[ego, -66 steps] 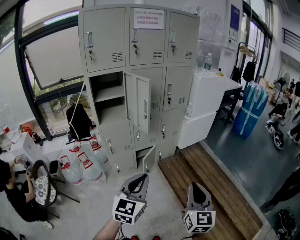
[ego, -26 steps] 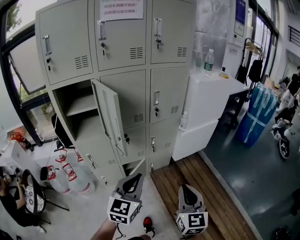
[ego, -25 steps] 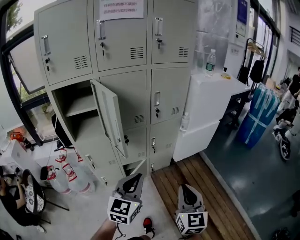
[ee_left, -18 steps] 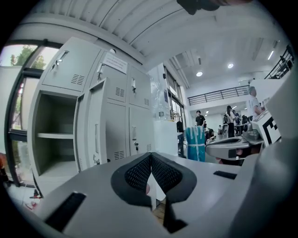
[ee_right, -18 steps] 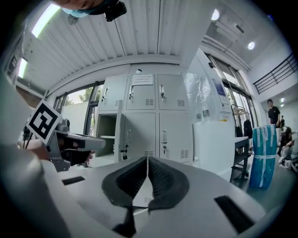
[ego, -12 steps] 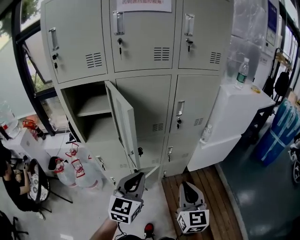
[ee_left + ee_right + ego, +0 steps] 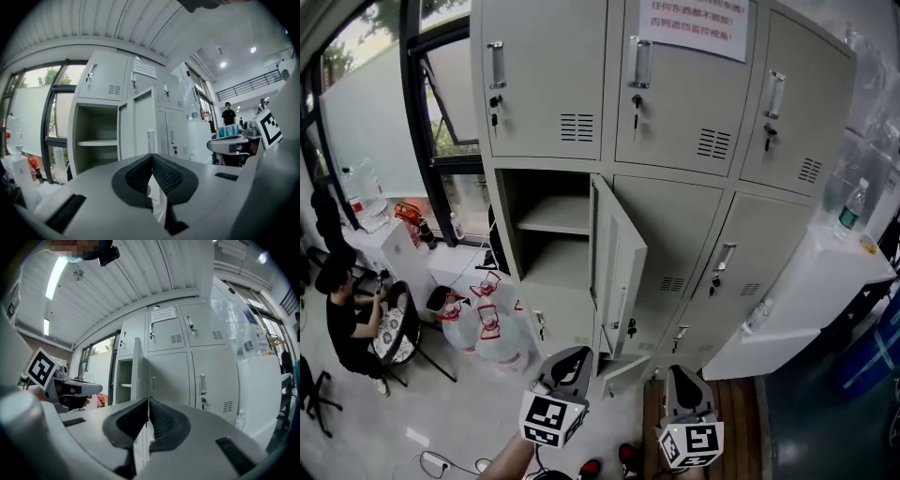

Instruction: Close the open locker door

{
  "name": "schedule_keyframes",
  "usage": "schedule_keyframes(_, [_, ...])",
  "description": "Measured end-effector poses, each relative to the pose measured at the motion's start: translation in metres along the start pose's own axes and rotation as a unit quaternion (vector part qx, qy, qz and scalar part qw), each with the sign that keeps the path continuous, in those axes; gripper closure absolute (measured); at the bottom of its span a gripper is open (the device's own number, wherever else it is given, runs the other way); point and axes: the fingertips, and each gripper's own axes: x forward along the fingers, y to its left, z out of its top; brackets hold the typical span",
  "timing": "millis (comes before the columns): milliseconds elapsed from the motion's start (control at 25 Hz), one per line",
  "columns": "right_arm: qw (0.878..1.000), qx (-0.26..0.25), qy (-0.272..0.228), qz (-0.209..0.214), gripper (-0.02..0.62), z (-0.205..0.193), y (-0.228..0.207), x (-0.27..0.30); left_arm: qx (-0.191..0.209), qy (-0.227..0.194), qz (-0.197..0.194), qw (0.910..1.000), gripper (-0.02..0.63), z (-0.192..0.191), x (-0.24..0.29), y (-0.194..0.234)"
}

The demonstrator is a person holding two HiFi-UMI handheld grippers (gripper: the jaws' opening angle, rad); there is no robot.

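We hold our left gripper [image 7: 574, 360] low before the lockers [image 7: 544, 84], its jaws pressed together on nothing. Above it the open locker door [image 7: 619, 267] stands out from the right edge of the middle-row left compartment [image 7: 548, 234]. Our right gripper [image 7: 677, 373], near the left one, is likewise closed and empty.

Pale grey sheet-metal locker door [image 7: 620, 258], middle row, left column of the grey steel locker bank [image 7: 553, 84]: stands open and upright, swung well outward on its right-hand hinge. Exposed compartment [image 7: 546, 253] holds one shelf [image 7: 551, 217].
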Motion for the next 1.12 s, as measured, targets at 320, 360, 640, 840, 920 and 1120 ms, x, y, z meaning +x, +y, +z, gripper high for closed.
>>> schedule_keyframes(320, [0.995,-0.015,-0.008,0.101,0.572,0.011,0.006,0.058,-0.014,0.003,0.101,0.9948,0.584,0.001,0.000,0.037])
schedule_keyframes(360, [0.994,-0.016,-0.006,0.112,0.572,0.011,0.005,0.065,-0.015,0.002,0.112,0.9936,0.584,0.001,0.001,0.039])
schedule_keyframes(640, [0.979,-0.018,0.002,0.204,0.572,0.005,0.008,0.105,-0.033,0.008,0.193,0.9807,0.584,-0.006,0.007,0.053])
schedule_keyframes(840, [0.967,-0.027,-0.003,0.254,0.572,0.003,0.011,0.125,-0.039,0.011,0.238,0.9704,0.584,-0.011,0.010,0.055])
schedule_keyframes(920, [0.961,-0.027,-0.002,0.274,0.572,0.002,0.015,0.130,-0.040,0.013,0.256,0.9657,0.584,-0.014,0.009,0.057])
schedule_keyframes(1120, [0.948,-0.033,-0.015,0.316,0.572,-0.001,0.025,0.139,-0.041,0.012,0.296,0.9542,0.584,-0.019,0.001,0.060])
